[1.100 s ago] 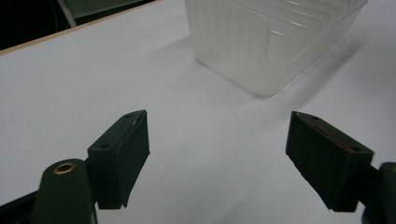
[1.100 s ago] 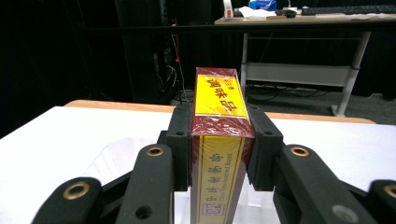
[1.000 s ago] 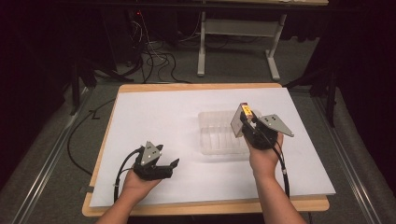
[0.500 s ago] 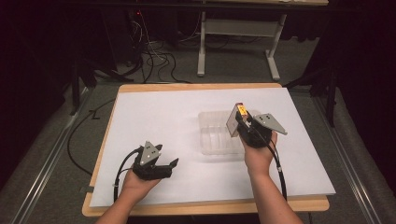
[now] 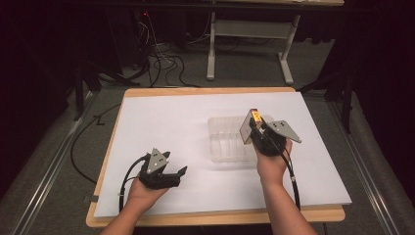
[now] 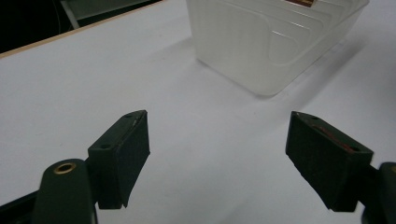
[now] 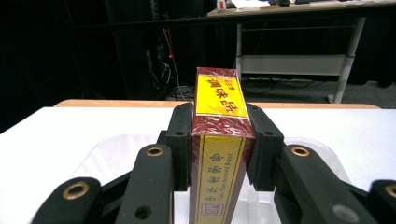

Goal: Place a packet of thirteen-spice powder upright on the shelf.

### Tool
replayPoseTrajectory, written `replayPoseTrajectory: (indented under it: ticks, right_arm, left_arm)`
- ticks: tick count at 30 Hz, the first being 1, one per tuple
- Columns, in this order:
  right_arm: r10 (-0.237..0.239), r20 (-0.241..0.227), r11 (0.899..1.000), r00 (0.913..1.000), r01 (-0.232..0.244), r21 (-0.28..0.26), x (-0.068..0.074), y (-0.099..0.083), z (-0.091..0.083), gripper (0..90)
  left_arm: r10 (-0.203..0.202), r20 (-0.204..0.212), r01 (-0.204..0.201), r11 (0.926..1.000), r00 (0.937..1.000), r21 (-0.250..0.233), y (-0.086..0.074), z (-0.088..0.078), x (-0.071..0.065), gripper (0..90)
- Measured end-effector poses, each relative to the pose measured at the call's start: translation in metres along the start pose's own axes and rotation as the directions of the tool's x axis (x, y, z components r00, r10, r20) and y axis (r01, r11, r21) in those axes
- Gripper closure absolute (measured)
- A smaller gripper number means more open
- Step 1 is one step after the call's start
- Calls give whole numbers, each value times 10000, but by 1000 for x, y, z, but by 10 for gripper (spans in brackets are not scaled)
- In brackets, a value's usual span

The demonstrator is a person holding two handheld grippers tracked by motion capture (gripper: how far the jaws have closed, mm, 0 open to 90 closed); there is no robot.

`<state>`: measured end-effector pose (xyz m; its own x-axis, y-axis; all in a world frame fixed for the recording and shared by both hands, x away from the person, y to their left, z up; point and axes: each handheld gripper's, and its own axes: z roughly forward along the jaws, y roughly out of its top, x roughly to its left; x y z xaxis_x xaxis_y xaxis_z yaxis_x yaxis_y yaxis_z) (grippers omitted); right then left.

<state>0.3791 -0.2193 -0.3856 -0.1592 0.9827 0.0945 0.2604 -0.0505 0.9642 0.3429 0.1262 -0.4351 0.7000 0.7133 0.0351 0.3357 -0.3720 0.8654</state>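
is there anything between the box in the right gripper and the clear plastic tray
Nothing visible blocks it. The right gripper is clamped on the red and yellow box, held above the clear tray. The tray looks empty, and the left gripper rests apart on the white sheet.

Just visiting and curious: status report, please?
Right gripper shut on red-yellow box, above clear tray. Left gripper open, nothing between its fingers. Nothing in the way.
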Motion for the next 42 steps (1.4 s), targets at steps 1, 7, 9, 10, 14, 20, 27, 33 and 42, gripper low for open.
replayPoseTrajectory:
  ticks: [1,7,9,10,14,20,27,33,42]
  right_arm:
    - [15,55,10000,10000,-15,3,0,0,0,673]
    - [70,344,10000,9994,-70,7,0,0,1,669]
    - [93,389,10000,9992,-93,-4,0,0,2,668]
    - [86,397,10000,9992,-86,-6,1,0,2,667]
    - [4,518,10000,9987,-3,-30,2,-1,3,664]
    - [87,812,9999,9967,-97,123,8,-7,11,663]
    - [2,863,9995,9963,-28,301,13,-12,18,658]
    - [-251,933,9987,9953,208,471,21,-19,26,651]
    - [-360,917,9956,9951,278,890,24,-30,34,631]
  left_arm:
    - [9,-6,-9,10000,10000,9,0,0,0,223]
    - [78,33,-78,10000,10000,40,0,1,-1,223]
    - [90,28,-90,9999,10000,50,0,1,-1,223]
    - [89,30,-89,9999,10000,48,0,1,-1,223]
    - [97,53,-97,9999,9999,52,0,1,-1,224]
    - [109,99,-110,9999,9999,88,0,2,-2,224]
    - [137,142,-138,9998,9998,114,-1,2,-1,224]
    - [184,181,-186,9998,9997,111,-1,2,-2,224]
    - [206,192,-208,9997,9996,89,-1,2,-2,224]
